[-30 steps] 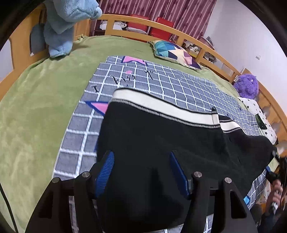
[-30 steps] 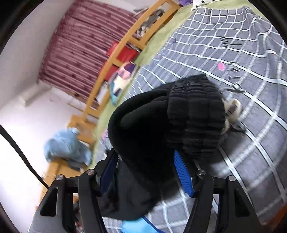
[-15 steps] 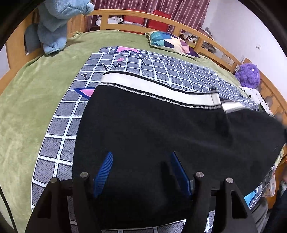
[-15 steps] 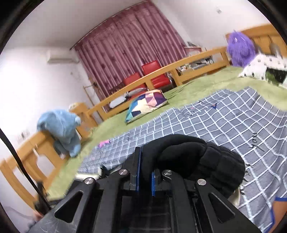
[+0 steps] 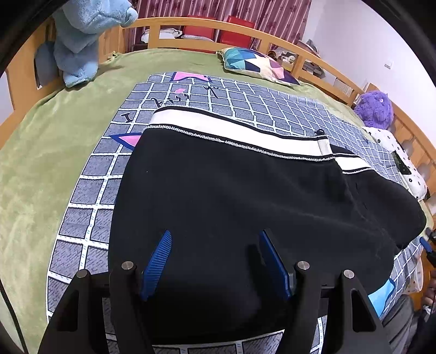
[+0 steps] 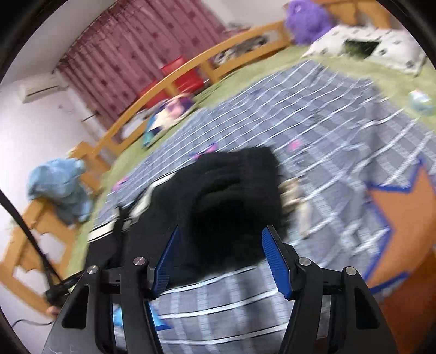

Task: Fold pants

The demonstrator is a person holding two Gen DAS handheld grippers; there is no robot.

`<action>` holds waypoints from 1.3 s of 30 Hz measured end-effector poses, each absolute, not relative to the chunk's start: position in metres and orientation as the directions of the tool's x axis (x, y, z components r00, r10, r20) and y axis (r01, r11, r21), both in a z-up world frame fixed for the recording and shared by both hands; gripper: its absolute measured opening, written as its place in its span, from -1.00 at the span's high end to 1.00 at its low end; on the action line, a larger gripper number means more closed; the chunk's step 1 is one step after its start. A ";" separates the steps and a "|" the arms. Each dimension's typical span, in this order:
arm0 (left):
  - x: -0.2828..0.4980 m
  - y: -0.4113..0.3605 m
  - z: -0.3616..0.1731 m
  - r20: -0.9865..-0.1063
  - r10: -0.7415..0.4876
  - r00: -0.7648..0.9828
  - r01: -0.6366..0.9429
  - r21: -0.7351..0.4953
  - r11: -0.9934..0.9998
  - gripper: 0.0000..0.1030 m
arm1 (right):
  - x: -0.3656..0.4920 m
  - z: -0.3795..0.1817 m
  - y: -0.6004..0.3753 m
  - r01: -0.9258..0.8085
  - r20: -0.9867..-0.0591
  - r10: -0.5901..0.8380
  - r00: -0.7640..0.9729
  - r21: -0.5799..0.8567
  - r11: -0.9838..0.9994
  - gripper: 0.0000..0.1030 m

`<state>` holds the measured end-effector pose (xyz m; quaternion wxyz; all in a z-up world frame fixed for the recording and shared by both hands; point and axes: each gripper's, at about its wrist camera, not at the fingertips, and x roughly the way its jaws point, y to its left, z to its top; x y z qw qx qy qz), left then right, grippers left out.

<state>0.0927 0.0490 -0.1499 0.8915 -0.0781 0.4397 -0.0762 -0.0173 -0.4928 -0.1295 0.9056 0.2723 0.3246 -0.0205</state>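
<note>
The black pants [image 5: 231, 196] with a white side stripe [image 5: 231, 128] lie folded lengthwise on the grey checked blanket [image 5: 90, 188]. My left gripper [image 5: 215, 239] is open, its blue pads over the near edge of the black cloth. In the blurred right wrist view, the ribbed black waistband end [image 6: 234, 196] lies bunched on the blanket. My right gripper [image 6: 220, 237] is open, with the cloth lying between and ahead of its blue fingertips [image 6: 272, 253].
The bed has a green cover [image 5: 41, 141] and a wooden rail [image 5: 190, 23]. A blue plush [image 5: 81, 40], a patterned cushion [image 5: 256, 64], a purple plush [image 5: 374, 109] and a dotted white pillow [image 5: 400, 160] lie around the edges. An orange star patch [image 6: 403, 226] marks the blanket at right.
My right gripper was shut on the waistband half a second ago and is now open; the cloth has dropped onto the blanket. The pants have spread flatter under the left gripper.
</note>
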 end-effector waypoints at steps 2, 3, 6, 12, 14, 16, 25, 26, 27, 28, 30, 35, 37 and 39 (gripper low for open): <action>0.092 0.049 -0.150 -0.772 -0.205 0.602 0.064 -0.209 0.976 -0.26 | -0.008 -0.139 -0.499 0.234 -0.629 0.142 0.764 0.476 0.848 -0.19; 0.092 0.048 -0.150 -0.772 -0.203 0.602 0.061 -0.208 0.976 -0.27 | -0.001 -0.145 -0.496 0.230 -0.648 0.152 0.746 0.465 0.855 -0.19; 0.094 0.044 -0.152 -0.780 -0.188 0.597 0.061 -0.189 0.980 -0.33 | 0.029 -0.160 -0.480 0.211 -0.698 0.118 0.706 0.366 0.906 -0.19; 0.098 0.035 -0.155 -0.793 -0.148 0.591 0.059 -0.141 0.988 -0.33 | 0.045 -0.123 -0.469 0.147 -0.624 -0.066 0.779 0.079 0.986 0.44; 0.099 0.034 -0.154 -0.794 -0.146 0.591 0.058 -0.139 0.989 -0.33 | 0.038 -0.094 -0.479 0.149 -0.545 -0.110 0.831 0.029 0.988 0.48; 0.101 0.034 -0.154 -0.793 -0.148 0.590 0.050 -0.147 0.988 -0.33 | 0.039 -0.083 -0.498 0.146 -0.528 -0.097 0.844 0.053 0.988 0.47; 0.104 0.035 -0.154 -0.791 -0.160 0.591 0.043 -0.167 0.985 -0.33 | 0.031 -0.142 -0.516 0.166 -0.676 -0.172 0.717 -0.073 0.983 -0.24; 0.104 0.035 -0.154 -0.790 -0.160 0.592 0.044 -0.166 0.985 -0.33 | 0.024 -0.137 -0.521 0.174 -0.684 -0.149 0.714 -0.033 0.984 -0.24; 0.104 0.034 -0.154 -0.790 -0.160 0.592 0.046 -0.165 0.985 -0.33 | 0.014 -0.131 -0.527 0.202 -0.686 -0.141 0.714 0.009 0.979 -0.23; 0.104 0.033 -0.154 -0.789 -0.159 0.593 0.048 -0.163 0.985 -0.33 | 0.008 -0.127 -0.530 0.218 -0.683 -0.132 0.719 0.042 0.975 -0.23; 0.103 0.032 -0.155 -0.787 -0.162 0.595 0.051 -0.164 0.985 -0.33 | -0.008 -0.121 -0.544 0.233 -0.672 -0.033 0.740 0.210 0.950 -0.23; 0.100 0.031 -0.155 -0.782 -0.181 0.597 0.056 -0.185 0.981 -0.33 | -0.008 -0.143 -0.558 0.260 -0.584 0.257 0.770 0.655 0.709 -0.23; 0.099 0.030 -0.155 -0.782 -0.183 0.596 0.063 -0.182 0.981 -0.33 | -0.002 -0.157 -0.550 0.259 -0.548 0.328 0.769 0.737 0.624 -0.23; 0.098 0.030 -0.154 -0.781 -0.190 0.595 0.068 -0.187 0.980 -0.33 | 0.009 -0.164 -0.538 0.264 -0.532 0.346 0.773 0.765 0.587 -0.23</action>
